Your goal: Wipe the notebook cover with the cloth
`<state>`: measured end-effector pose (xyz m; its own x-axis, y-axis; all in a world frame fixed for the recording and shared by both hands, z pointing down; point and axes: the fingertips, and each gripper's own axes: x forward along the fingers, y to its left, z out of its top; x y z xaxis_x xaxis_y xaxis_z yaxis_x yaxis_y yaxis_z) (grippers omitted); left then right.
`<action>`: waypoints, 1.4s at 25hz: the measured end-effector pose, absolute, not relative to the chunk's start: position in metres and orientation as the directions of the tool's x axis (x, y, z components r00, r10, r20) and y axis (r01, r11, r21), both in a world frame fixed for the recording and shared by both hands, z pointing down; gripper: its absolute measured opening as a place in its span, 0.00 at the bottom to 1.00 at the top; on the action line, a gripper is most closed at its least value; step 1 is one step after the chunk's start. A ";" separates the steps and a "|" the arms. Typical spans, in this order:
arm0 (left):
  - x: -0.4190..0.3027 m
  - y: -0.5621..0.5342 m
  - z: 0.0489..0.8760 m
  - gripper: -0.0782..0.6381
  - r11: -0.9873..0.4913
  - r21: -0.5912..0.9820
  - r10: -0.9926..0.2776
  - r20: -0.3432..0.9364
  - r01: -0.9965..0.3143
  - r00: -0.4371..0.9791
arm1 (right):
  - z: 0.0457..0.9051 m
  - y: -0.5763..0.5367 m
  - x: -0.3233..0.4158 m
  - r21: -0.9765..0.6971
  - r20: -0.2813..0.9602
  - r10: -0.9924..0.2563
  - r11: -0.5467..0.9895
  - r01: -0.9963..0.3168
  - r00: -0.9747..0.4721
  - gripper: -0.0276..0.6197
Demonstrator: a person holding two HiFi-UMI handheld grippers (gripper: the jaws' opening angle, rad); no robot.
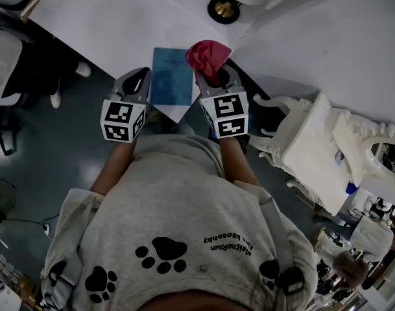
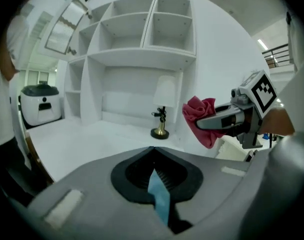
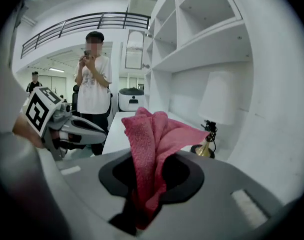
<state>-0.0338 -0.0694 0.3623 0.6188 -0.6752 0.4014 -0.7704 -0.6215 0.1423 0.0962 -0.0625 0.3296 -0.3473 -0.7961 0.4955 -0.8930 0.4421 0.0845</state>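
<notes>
White worktop point(image 1: 119, 24) upper centre, shelving point(image 2: 142, 34) behind; left gripper point(image 1: 143, 76) fingers pinch blue notebook point(image 1: 172, 76), right gripper point(image 1: 215, 80) fingers clamp pink cloth point(image 1: 207, 56).

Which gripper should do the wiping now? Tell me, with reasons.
Right. The right gripper is shut on the cloth, next to the notebook. The left gripper is shut on the notebook's edge, so it is busy holding it.

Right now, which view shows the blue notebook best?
The head view: the notebook shows nearly its whole cover. The left gripper view shows only its edge between the jaws; the right gripper view, nothing of it.
</notes>
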 end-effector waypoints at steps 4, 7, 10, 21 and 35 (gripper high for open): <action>-0.035 -0.082 0.300 0.10 -0.602 0.042 -0.762 0.266 -0.797 0.590 | 0.284 -0.063 0.086 0.119 0.358 -0.867 0.409 -0.905 -0.345 0.19; -0.033 -0.086 0.255 0.10 -0.590 -0.014 -0.798 0.160 -0.807 0.581 | 0.249 -0.064 0.084 0.145 0.237 -0.916 0.364 -0.920 -0.325 0.19; -0.034 -0.082 0.218 0.10 -0.578 -0.055 -0.816 0.065 -0.814 0.575 | 0.220 -0.059 0.081 0.150 0.128 -0.941 0.331 -0.932 -0.313 0.19; -0.036 -0.056 0.215 0.10 -0.596 -0.102 -0.801 0.005 -0.796 0.599 | 0.217 -0.033 0.055 0.119 0.042 -0.943 0.333 -0.935 -0.330 0.19; -0.041 -0.049 0.233 0.10 -0.650 -0.109 -0.758 0.019 -0.752 0.652 | 0.220 -0.025 0.039 0.141 0.018 -0.949 0.313 -0.939 -0.313 0.19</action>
<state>-0.0415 -0.0487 0.2332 0.6521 -0.7579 0.0189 -0.7522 -0.6499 -0.1090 0.0393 -0.0253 0.2198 -0.3133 -0.9495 0.0175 -0.9394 0.3126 0.1409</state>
